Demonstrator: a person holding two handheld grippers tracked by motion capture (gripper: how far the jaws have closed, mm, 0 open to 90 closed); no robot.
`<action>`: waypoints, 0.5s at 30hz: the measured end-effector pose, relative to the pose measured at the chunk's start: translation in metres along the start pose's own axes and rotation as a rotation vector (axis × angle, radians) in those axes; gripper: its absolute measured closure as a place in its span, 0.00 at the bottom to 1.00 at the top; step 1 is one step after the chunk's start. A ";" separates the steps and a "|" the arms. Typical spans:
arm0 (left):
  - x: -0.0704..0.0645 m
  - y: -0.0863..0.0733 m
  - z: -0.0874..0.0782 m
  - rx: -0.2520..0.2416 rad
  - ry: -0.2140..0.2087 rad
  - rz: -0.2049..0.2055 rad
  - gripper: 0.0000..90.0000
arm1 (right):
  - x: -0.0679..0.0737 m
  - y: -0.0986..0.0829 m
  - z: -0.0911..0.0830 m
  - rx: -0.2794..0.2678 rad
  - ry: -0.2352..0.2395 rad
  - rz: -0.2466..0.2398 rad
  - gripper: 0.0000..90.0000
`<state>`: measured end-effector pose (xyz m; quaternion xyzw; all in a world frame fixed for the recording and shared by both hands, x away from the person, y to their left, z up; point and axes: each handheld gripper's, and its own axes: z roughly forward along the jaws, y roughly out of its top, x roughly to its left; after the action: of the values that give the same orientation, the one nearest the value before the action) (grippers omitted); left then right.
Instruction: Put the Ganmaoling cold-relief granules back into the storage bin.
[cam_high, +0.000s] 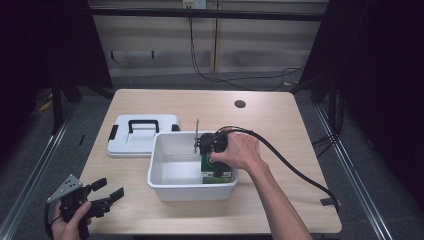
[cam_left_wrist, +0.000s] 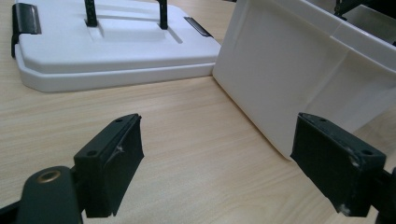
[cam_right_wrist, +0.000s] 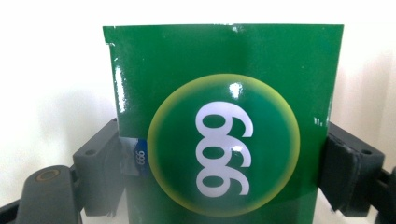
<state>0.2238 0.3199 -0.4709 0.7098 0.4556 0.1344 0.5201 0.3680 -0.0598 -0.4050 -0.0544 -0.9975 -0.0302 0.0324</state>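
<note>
While the right tongs (cam_high: 212, 146) reach down into the white bin (cam_high: 165, 186) at the centre of the bench (cam_high: 270, 120), their jaws stand flush against both sides of the green box (cam_right_wrist: 224, 116), which they hold. That box (cam_high: 216, 170) sits upright in the bin's 3 o'clock half, close to the right wall; whether it rests on the bin floor or hangs just above it cannot be told. In the right gripper view the box's round emblem with white numerals reads sideways, and a small blue label (cam_right_wrist: 138, 157) lies just by the left jaw.

The left tongs (cam_high: 107, 192) hover at about 8 o'clock of the bin, near the bench's front left corner, jaws spread wide and holding nothing. In the left gripper view they point toward the bin's outer wall (cam_left_wrist: 299, 79) and the white lid (cam_left_wrist: 112, 51) beyond. That lid (cam_high: 142, 135), with its black handle, lies flat at 10 o'clock, touching or nearly touching the bin's corner.

The likely trouble is the glossy carton: a light squeeze could let it slip or twist between the pads, and a hard one could dent its thin walls. Working so near the right wall, the tongs or the box's edge may also catch the rim and drag the unsteadied bin, since the left tongs are not bracing it.
</note>
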 end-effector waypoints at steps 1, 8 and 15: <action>0.000 0.000 0.000 0.000 0.000 0.000 0.18 | 0.000 0.000 0.000 0.005 0.002 0.002 0.17; 0.000 0.000 0.000 0.001 0.000 0.001 0.18 | 0.002 0.004 0.008 0.027 -0.012 -0.001 0.17; 0.000 0.000 0.000 0.003 -0.002 -0.001 0.18 | 0.002 0.006 0.015 0.056 -0.027 -0.003 0.16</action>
<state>0.2239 0.3201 -0.4710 0.7106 0.4556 0.1329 0.5194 0.3661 -0.0532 -0.4197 -0.0525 -0.9984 -0.0014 0.0205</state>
